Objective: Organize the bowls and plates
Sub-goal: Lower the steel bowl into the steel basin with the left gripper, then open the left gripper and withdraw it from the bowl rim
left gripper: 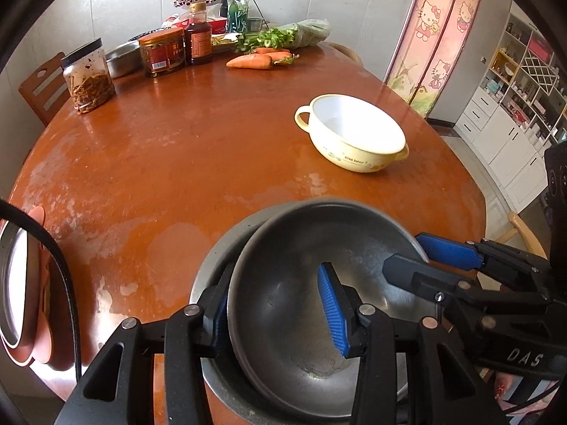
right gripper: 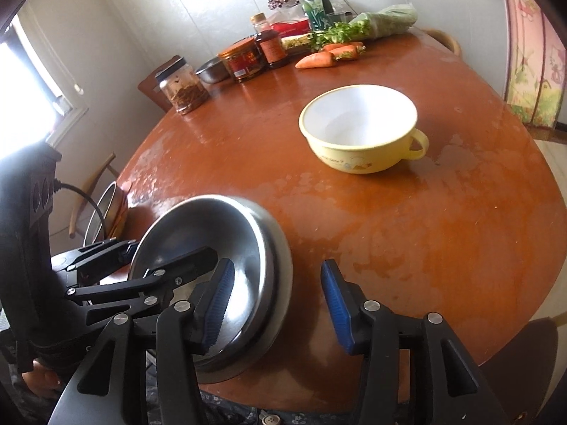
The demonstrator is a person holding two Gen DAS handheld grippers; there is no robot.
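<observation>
- My left claw [left gripper: 280,313] straddles the near rim of the shallow steel plate [left gripper: 301,283]: one blue pad outside, one inside. I cannot tell whether they press.
- That plate sits tilted inside a wider steel bowl [left gripper: 219,248] at the near edge of the round brown wooden table [left gripper: 159,163].
- My right claw [right gripper: 274,306] is parted and empty, its left pad over the plate.
- The pale yellow handled bowl [right gripper: 358,124] stands apart, mid-table.
</observation>
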